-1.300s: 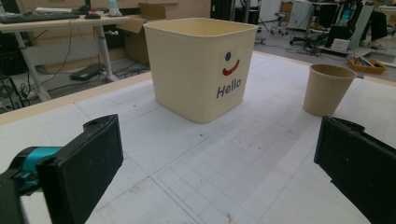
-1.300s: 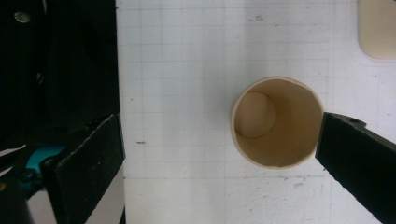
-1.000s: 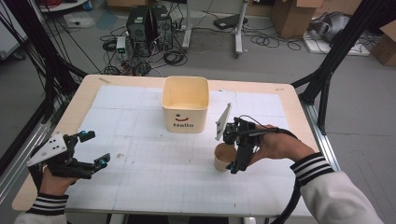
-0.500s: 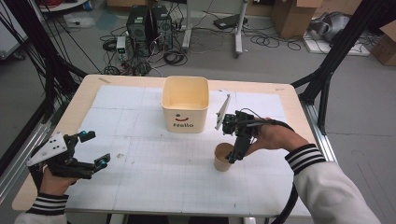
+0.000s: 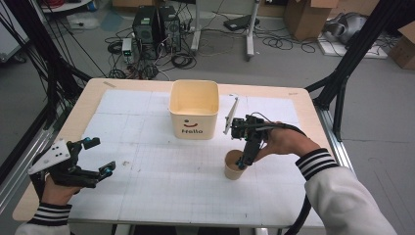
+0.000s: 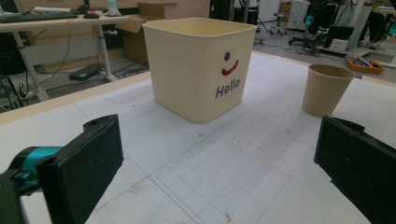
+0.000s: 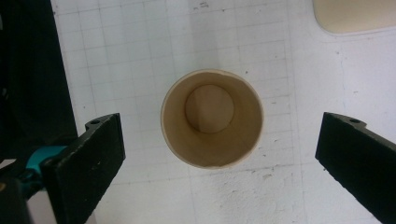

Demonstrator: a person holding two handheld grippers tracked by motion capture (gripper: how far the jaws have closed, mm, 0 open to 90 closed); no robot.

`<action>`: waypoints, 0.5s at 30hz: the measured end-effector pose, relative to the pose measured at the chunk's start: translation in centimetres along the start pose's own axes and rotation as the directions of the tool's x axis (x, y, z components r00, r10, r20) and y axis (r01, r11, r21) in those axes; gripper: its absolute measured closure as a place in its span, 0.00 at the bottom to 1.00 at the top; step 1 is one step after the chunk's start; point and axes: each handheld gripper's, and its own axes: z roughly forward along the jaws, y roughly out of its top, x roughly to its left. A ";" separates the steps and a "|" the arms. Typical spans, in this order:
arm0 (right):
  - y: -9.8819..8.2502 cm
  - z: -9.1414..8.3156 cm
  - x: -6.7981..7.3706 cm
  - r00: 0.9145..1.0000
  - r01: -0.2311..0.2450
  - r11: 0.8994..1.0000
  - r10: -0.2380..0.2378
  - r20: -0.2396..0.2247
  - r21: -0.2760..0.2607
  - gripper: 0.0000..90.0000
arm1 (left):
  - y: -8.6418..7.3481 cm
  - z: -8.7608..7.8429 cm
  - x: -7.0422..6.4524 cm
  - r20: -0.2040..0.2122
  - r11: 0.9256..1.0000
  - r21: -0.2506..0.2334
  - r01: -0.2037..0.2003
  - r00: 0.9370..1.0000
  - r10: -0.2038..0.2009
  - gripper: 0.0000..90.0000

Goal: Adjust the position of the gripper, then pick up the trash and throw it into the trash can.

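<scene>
A brown paper cup stands upright on the white gridded mat, right of centre in the high view and just below and to the right of the cream square tub with "Hello" printed on its side. The right gripper hangs directly over the cup, pointing down at it; in the right gripper view the cup sits in the middle of the frame, seen straight into its empty bottom, with both black jaws spread wide on either side and touching nothing. The left gripper rests at the lower left of the high view, well apart from the cup, jaws likewise released. In the left gripper view the tub stands at centre and the cup at right
</scene>
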 end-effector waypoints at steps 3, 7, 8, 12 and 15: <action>0.0 0.0 0.0 1.000 -0.002 1.000 0.002 0.005 0.002 0.00 | 0.0 0.0 0.0 -0.001 1.000 -0.002 0.001 1.000 -0.001 0.02; -0.1 -0.1 0.0 1.000 -0.002 1.000 0.002 0.000 0.000 0.00 | 0.1 0.0 0.0 -0.002 1.000 -0.004 0.002 1.000 -0.002 0.02; -0.1 -0.1 0.0 1.000 0.000 1.000 0.000 0.006 0.000 0.00 | 0.1 0.0 0.0 0.000 1.000 -0.002 0.000 1.000 0.000 0.02; -0.2 -0.2 -0.1 1.000 -0.006 1.000 0.006 0.006 -0.002 0.00 | 0.1 0.0 -0.1 0.001 1.000 -0.003 -0.001 1.000 0.001 0.02; -0.3 -0.2 -0.1 1.000 -0.005 1.000 0.005 0.010 -0.004 0.00 | 0.1 0.1 0.0 0.003 1.000 -0.003 0.000 1.000 0.000 0.02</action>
